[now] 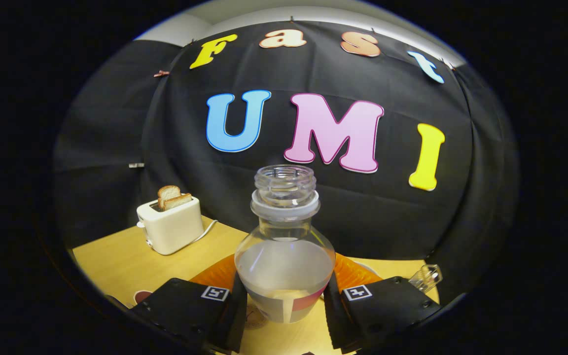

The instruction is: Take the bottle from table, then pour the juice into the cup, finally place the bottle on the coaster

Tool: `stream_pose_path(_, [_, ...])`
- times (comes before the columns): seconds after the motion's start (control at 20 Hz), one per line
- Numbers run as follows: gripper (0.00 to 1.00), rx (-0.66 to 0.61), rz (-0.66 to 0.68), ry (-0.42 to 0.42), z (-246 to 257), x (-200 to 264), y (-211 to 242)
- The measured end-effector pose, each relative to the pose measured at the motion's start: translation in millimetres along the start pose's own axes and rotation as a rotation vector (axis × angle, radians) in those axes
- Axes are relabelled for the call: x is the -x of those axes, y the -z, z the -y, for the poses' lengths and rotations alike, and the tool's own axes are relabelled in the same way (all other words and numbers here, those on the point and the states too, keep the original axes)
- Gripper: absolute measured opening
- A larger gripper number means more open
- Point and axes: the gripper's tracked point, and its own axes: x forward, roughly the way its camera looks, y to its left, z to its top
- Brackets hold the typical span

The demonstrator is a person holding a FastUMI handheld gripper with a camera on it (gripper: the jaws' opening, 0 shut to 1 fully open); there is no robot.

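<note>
A clear plastic bottle [285, 246] with no cap stands upright between my two fingers, part full of pale cloudy juice, a label around its lower body. My gripper [284, 308] is shut on the bottle, both black fingers [200, 308] pressing its sides. Just behind the bottle sits an orange cup [350, 271], its body showing on both sides of the bottle. A small round dark red piece [141, 297], perhaps the coaster, lies on the table by the left finger. The bottle seems lifted a little above the wooden table [116, 261], though its base is hidden.
A white toaster [170, 228] with two slices of bread stands at the back left of the table, its cord trailing to the right. A small clear object [426, 277] lies at the table's right edge beyond the right finger.
</note>
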Motion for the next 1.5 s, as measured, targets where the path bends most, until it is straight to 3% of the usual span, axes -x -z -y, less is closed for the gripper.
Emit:
stream_pose_path(0.15, [0.69, -0.067, -0.025, -0.042, -13, -12, 43])
stream_pose_path(0.5, [0.72, -0.039, -0.017, -0.124, -46, -44, 99])
stream_pose_path(1.15, [0.78, -0.002, -0.093, -0.155, -63, -57, 136])
stream_pose_path(1.3, [1.00, -0.007, -0.110, -0.145, -59, -50, 135])
stream_pose_path(1.5, [0.98, -0.012, -0.130, -0.151, -54, -34, 129])
